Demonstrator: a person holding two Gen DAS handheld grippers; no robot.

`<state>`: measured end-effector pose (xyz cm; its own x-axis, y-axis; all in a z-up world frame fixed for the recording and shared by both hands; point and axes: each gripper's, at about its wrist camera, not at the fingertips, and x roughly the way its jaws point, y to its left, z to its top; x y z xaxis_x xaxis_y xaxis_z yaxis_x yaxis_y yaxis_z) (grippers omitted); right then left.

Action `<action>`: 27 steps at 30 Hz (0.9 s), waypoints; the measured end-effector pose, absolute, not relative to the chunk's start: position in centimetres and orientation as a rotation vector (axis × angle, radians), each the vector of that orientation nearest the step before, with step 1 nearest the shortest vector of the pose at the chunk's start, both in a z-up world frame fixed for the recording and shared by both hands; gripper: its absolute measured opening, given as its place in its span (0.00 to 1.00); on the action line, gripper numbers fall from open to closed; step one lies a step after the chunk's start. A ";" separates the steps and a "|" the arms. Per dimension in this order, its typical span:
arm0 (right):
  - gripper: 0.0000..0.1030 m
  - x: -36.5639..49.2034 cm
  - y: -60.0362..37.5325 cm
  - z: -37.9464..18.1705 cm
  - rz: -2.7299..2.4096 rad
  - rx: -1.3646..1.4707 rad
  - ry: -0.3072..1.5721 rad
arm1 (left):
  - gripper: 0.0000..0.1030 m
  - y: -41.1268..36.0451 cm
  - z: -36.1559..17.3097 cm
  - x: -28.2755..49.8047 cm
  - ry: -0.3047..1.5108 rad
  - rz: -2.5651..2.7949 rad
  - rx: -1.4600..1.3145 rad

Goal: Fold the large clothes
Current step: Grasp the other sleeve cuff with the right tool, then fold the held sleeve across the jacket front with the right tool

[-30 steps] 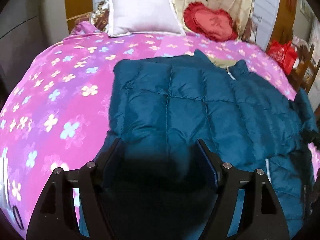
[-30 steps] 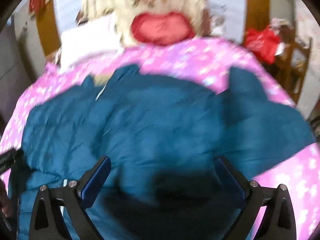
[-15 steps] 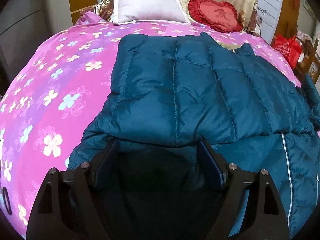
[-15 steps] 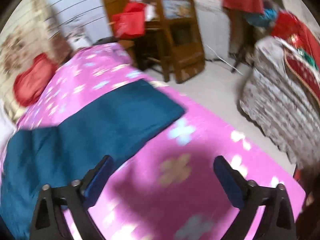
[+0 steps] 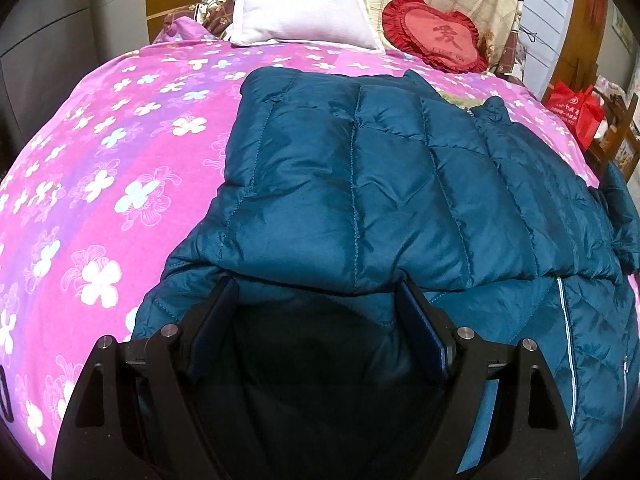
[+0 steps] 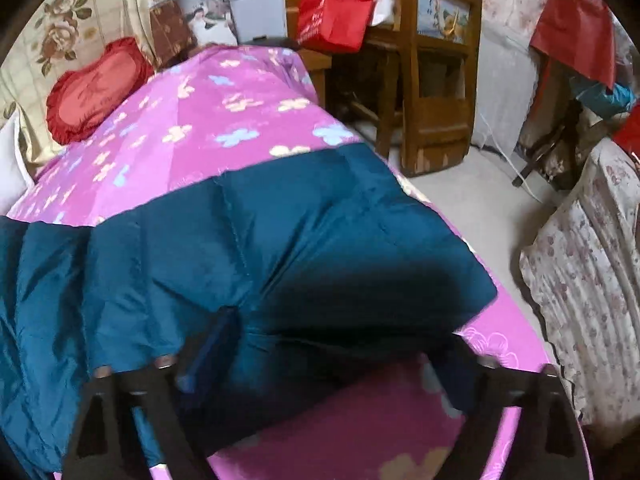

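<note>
A teal puffer jacket (image 5: 380, 184) lies on the pink flowered bed cover (image 5: 100, 152). One sleeve is folded across its body, with the cuff edge just ahead of my left gripper (image 5: 316, 292). That gripper hangs open over the jacket's near part, which is dark with shadow, and grips nothing. In the right wrist view the other sleeve (image 6: 320, 232) stretches toward the bed's right edge. My right gripper (image 6: 340, 332) is down over its cuff end. Its jaws are closing with the cuff between them, still wide apart.
A white pillow (image 5: 300, 8) and a red heart cushion (image 5: 436, 36) sit at the bed's head. Beyond the right edge are bare floor (image 6: 480, 200), a wooden chair (image 6: 432, 80) with a red bag (image 6: 340, 12), and flower-covered furniture (image 6: 592, 280).
My right gripper swung from over the jacket's body out to the sleeve at the bed's right edge, and its jaws narrowed. My left gripper sank a little and the folded sleeve now lies flat.
</note>
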<state>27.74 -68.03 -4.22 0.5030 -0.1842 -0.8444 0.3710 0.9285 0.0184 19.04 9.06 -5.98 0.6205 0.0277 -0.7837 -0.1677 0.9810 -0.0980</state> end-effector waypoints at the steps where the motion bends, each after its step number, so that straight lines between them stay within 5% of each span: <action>1: 0.40 27.4 -67.9 -4.0 -0.333 0.212 0.970 | 0.79 9.1 -6.0 19.0 0.895 0.113 -0.168; 2: 0.29 27.0 -67.5 -3.7 -0.311 0.225 0.948 | 0.79 9.1 -6.0 19.0 0.895 0.112 -0.169; 6: 0.17 25.3 -65.4 -2.2 -0.305 0.196 0.857 | 0.79 9.1 -6.0 19.0 0.895 0.112 -0.171; 18: 0.15 20.0 -51.0 5.9 -0.102 0.098 0.688 | 0.79 9.5 -6.0 18.9 0.890 0.102 -0.201; 27: 0.15 18.9 -31.6 4.3 0.111 -0.058 0.747 | 0.79 10.1 -5.9 18.6 0.875 0.080 -0.246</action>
